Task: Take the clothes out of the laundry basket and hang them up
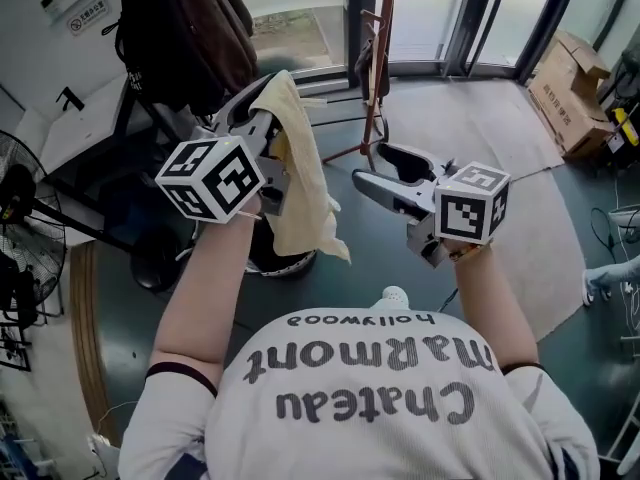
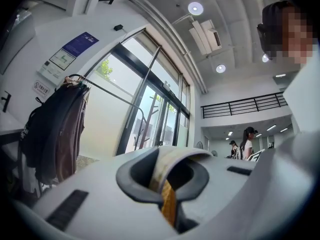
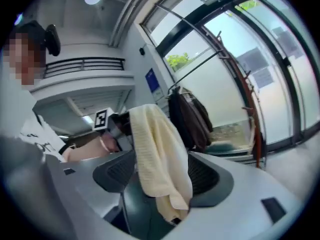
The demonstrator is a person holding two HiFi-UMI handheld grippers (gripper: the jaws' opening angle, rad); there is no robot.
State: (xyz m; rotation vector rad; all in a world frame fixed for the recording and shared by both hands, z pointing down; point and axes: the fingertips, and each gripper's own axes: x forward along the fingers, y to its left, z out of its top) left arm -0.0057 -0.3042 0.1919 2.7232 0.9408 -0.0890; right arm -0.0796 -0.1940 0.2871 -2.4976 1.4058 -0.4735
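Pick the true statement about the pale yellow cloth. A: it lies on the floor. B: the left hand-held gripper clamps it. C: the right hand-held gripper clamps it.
B: the left hand-held gripper is shut on the pale yellow ribbed cloth; the right hand-held gripper stands open and empty.

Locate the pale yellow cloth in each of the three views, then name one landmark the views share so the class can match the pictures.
Head view: the pale yellow cloth hangs at upper centre, left of the middle.
Left gripper view: bottom centre, pinched between the shut jaws.
Right gripper view: centre, hanging beyond the open jaws.
Shared landmark: the dark hanging clothes.
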